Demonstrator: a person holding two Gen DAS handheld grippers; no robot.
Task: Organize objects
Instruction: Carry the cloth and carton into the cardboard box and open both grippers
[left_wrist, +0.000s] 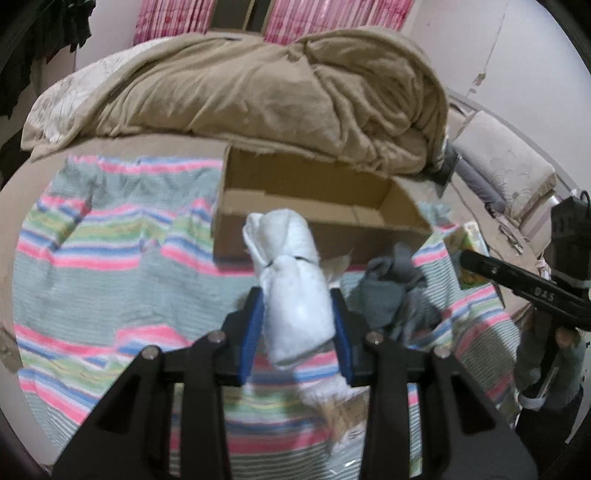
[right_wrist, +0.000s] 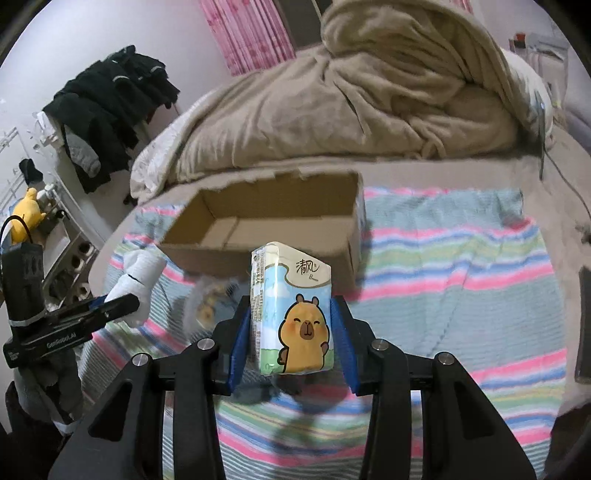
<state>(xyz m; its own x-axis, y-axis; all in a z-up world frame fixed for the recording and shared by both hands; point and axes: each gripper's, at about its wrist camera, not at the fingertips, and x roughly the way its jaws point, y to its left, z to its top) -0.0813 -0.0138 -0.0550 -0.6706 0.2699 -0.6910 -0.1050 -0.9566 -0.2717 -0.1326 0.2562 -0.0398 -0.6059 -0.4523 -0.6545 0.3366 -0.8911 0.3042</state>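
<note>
My left gripper (left_wrist: 297, 306) is shut on a rolled white sock bundle (left_wrist: 291, 273) and holds it above the striped towel (left_wrist: 110, 251), just in front of the open cardboard box (left_wrist: 325, 206). My right gripper (right_wrist: 291, 314) is shut on a tissue pack (right_wrist: 291, 310) printed with a cartoon capybara, held in front of the same box (right_wrist: 280, 221). The box looks empty inside. A grey sock bundle (left_wrist: 391, 291) lies on the towel right of the white one. The left gripper with the white bundle (right_wrist: 136, 280) also shows in the right wrist view.
A heap of tan blanket (left_wrist: 288, 96) lies behind the box on the bed. A pillow (left_wrist: 506, 162) is at the right edge. Dark clothes (right_wrist: 107, 107) hang at the left, with a yellow plush toy (right_wrist: 26, 210) on a shelf. A small packet (right_wrist: 207, 306) lies on the towel.
</note>
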